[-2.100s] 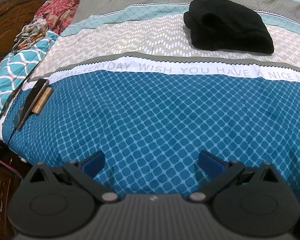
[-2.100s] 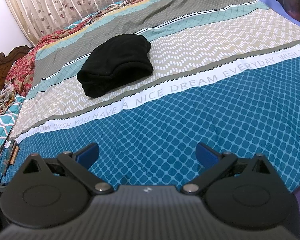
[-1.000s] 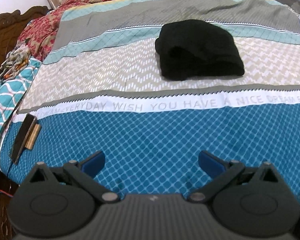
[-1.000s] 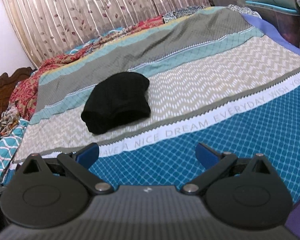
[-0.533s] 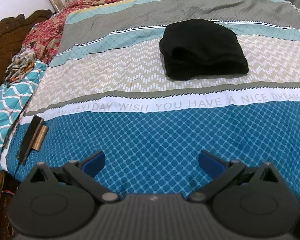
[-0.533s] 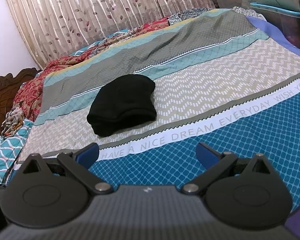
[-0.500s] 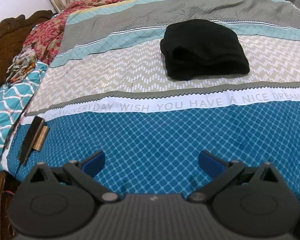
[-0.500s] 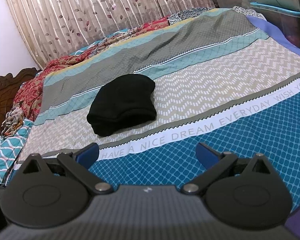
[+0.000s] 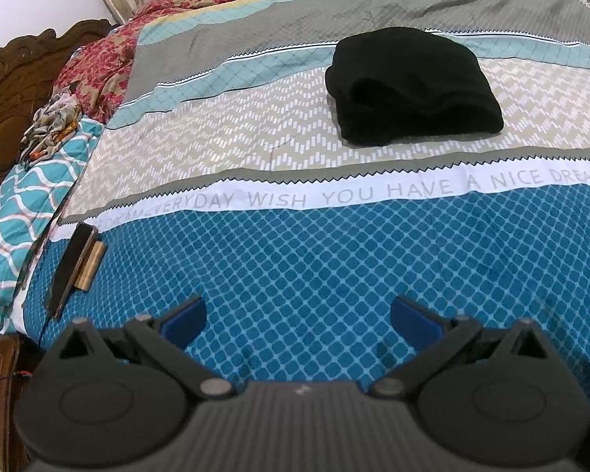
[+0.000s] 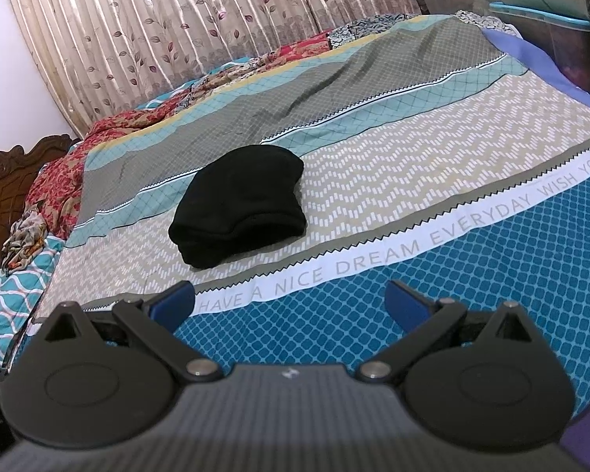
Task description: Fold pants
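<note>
The black pants [image 9: 413,86] lie folded into a compact bundle on the beige zigzag stripe of the bedspread; they also show in the right wrist view [image 10: 240,208]. My left gripper [image 9: 298,320] is open and empty, hovering over the blue diamond-pattern part of the bedspread [image 9: 314,267], well short of the pants. My right gripper [image 10: 290,303] is open and empty, also over the blue part near the bed's front, apart from the pants.
A dark flat object with a brass-coloured piece [image 9: 76,265] lies at the bed's left edge. Pillows and crumpled cloth [image 9: 51,126] sit by the carved wooden headboard [image 9: 8,90]. Curtains [image 10: 196,19] hang behind the bed; storage boxes [image 10: 550,11] stand at far right.
Both grippers have drawn back and tilted up from the bed, so the pants look smaller and farther. The pants have not moved. Both grippers stay open.
</note>
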Available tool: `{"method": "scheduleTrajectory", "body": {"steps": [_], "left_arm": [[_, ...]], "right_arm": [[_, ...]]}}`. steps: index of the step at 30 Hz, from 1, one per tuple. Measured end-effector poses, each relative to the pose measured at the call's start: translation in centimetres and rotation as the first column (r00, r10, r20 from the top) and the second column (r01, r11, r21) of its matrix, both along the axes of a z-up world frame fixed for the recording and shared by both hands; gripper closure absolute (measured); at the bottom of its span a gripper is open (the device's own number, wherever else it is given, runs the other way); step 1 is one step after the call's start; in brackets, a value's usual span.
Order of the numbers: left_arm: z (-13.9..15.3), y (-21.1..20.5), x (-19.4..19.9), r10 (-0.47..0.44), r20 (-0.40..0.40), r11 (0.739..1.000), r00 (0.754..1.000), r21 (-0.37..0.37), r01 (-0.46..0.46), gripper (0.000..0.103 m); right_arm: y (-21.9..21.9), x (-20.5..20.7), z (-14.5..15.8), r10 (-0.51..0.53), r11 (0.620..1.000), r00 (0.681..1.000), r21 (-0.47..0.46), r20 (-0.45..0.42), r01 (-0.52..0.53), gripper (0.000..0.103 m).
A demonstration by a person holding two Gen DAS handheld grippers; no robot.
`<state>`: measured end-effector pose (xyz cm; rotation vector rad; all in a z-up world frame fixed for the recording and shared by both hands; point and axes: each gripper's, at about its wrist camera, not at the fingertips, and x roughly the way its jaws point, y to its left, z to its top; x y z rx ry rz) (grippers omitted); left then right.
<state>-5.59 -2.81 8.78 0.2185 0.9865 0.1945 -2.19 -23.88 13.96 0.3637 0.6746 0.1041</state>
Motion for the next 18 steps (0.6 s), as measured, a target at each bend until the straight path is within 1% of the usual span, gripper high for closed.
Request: {"method": "scheduleTrajectory", "body": {"steps": [18], "left_arm": [[-0.85, -0.08, -0.14, 0.005, -0.038, 1.000, 0.999, 0.002, -0.005, 0.000]], "right_arm": [[-0.61, -0.14, -0.51, -0.023, 1.000, 1.000, 0.010, -0.012, 0.023, 0.000]]}}
